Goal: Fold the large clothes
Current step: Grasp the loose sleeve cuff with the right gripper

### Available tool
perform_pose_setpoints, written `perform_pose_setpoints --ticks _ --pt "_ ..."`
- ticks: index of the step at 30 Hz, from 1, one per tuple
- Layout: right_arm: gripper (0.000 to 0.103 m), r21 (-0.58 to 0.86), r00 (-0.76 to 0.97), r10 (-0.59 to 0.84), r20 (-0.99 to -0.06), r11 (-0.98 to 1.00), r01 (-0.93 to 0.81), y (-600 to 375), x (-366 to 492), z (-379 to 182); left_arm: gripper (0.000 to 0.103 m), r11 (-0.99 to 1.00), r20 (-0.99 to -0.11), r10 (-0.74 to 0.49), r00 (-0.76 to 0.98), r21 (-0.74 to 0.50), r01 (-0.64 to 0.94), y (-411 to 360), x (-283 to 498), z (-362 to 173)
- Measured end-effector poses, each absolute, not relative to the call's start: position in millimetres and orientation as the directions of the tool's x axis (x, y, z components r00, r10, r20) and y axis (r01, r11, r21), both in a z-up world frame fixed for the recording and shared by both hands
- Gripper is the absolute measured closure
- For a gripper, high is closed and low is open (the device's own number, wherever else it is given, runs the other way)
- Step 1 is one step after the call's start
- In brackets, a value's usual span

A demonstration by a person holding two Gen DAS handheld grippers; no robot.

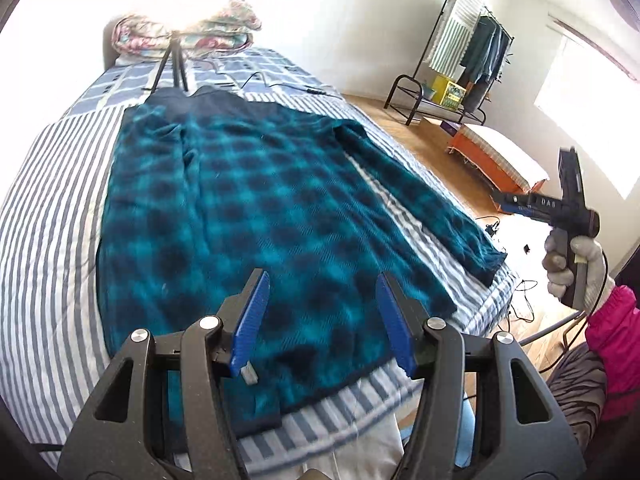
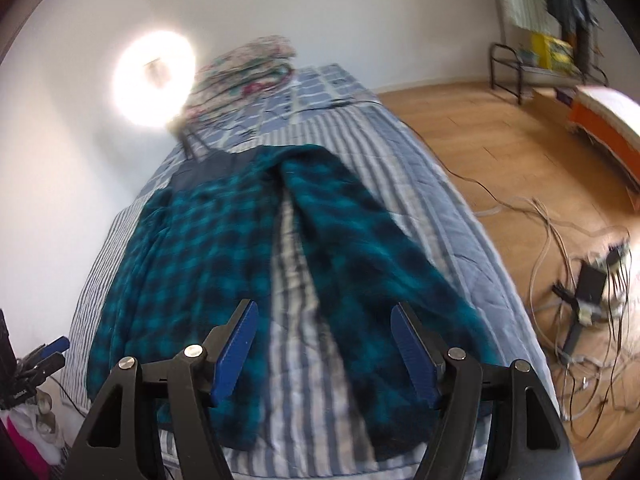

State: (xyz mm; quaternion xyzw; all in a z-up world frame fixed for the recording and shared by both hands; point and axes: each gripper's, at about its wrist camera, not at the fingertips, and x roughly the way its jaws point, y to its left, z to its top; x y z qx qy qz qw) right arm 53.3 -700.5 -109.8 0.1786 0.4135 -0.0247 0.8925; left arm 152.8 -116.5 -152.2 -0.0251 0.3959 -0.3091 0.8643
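Note:
A large teal and black plaid garment (image 1: 248, 216) lies spread flat on the striped bed (image 1: 52, 208), collar end far, hem near me. One sleeve (image 1: 420, 192) stretches toward the bed's right edge. My left gripper (image 1: 320, 292) is open and empty, hovering above the garment's hem. My right gripper (image 2: 324, 320) is open and empty, above the gap between the body (image 2: 192, 256) and the sleeve (image 2: 384, 272). The right gripper also shows in the left wrist view (image 1: 520, 200), held up in a gloved hand beyond the bed's right edge.
A tripod (image 1: 170, 64) stands on the bed near the collar, with folded floral bedding (image 1: 188, 32) behind it. A cable (image 1: 288, 86) crosses the bed. A clothes rack (image 1: 460, 60), an orange mattress (image 1: 496, 156) and tangled floor cables (image 2: 580, 280) are to the right.

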Motion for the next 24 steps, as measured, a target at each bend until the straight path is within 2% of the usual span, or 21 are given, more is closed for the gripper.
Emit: perform_pose_setpoints --ticks 9,11,15,24 --pt "0.034 0.301 0.562 0.031 -0.826 0.868 0.394 -772 38 -159 0.046 0.8 -0.703 -0.564 0.433 -0.337 0.496 -127 174 -183" --pt "0.035 0.337 0.554 0.055 -0.83 0.842 0.421 -785 34 -170 0.046 0.797 -0.702 -0.568 0.43 -0.339 0.499 -129 175 -185" --pt "0.046 0.398 0.525 0.111 -0.844 0.786 0.474 -806 30 -192 0.046 0.793 -0.705 -0.568 0.424 -0.329 0.513 -133 172 -188" --pt "0.047 0.49 0.512 0.206 -0.834 0.703 0.515 -816 1 -209 0.046 0.78 -0.715 -0.568 0.408 -0.307 0.545 -138 166 -194"
